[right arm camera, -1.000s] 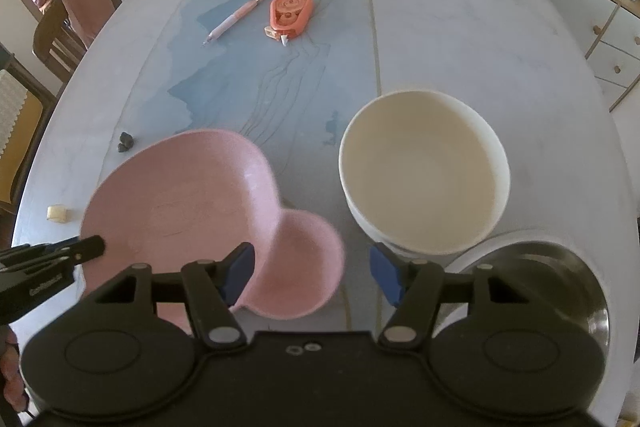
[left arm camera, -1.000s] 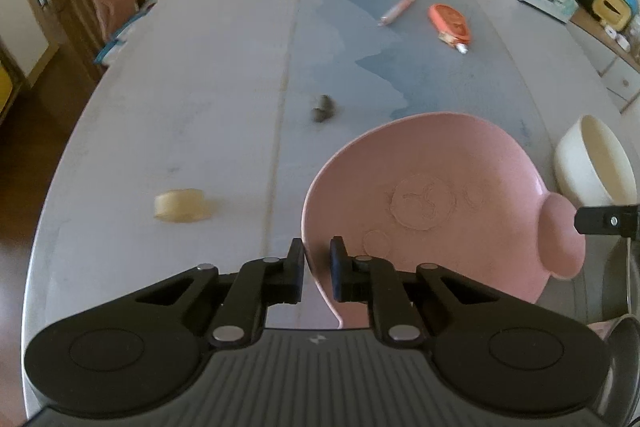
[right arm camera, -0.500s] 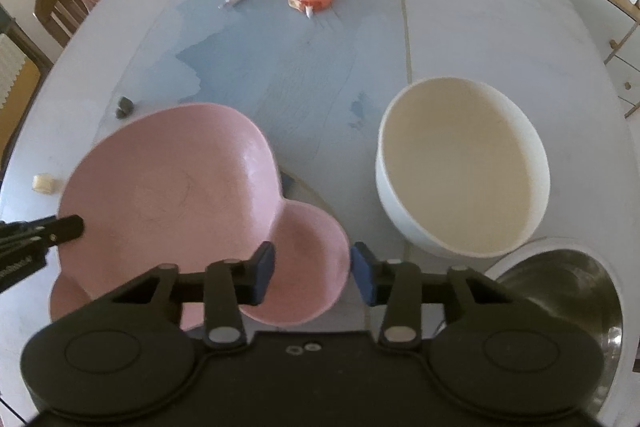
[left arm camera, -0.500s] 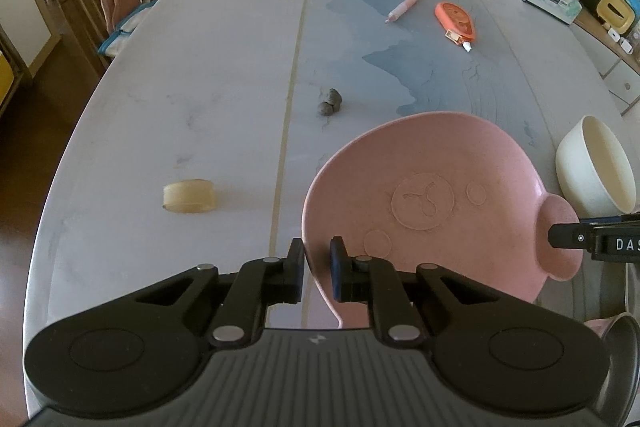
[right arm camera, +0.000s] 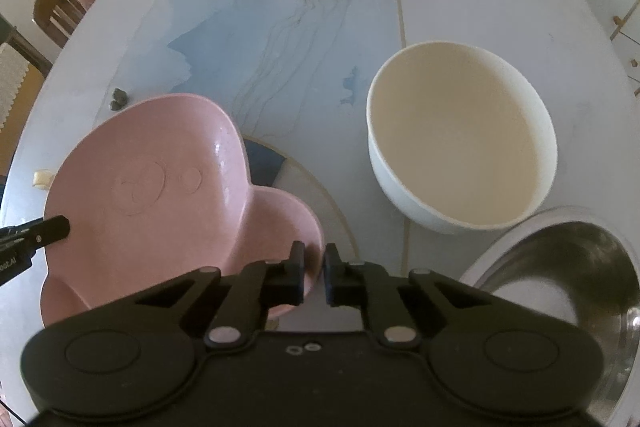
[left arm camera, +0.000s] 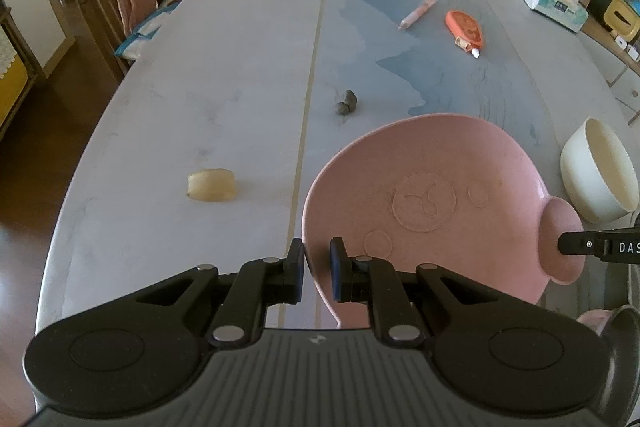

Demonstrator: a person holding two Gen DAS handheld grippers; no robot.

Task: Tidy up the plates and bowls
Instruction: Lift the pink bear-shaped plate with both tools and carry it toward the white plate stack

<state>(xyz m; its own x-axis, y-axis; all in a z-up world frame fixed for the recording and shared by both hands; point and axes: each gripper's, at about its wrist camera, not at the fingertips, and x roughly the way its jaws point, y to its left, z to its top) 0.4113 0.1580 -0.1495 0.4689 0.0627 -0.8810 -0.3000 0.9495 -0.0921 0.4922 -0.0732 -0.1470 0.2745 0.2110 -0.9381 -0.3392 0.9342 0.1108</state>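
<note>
Near the table's front edge, the pink plate is pinched from 2 opposite sides: the left gripper has its jaws closed down on the rim of the wide lobe, while the right gripper is clamped on the rim of the small ear-like lobe. Holding it at both ends probably keeps such a broad, lopsided dish level and stops it swinging, and the shadow under its far edge suggests it is tilted or lifted a little off the tabletop. It looks like matte, speckled plastic or fibre composite, shaped like a cartoon head with rounded ears and faint embossed circles in its shallow well. Just beside it toward the table's right edge sits the cream bowl, deep, smooth and round, resting upright and apart from the plate. Closer to the front right corner is a steel bowl, shiny and thin-walled, which seems to stand on something pale; a likely place for stacking. Farther toward the middle lie a pink pen, an orange correction tape, a dark crumpled lump and a yellowish eraser-like block, none in the way.
</note>
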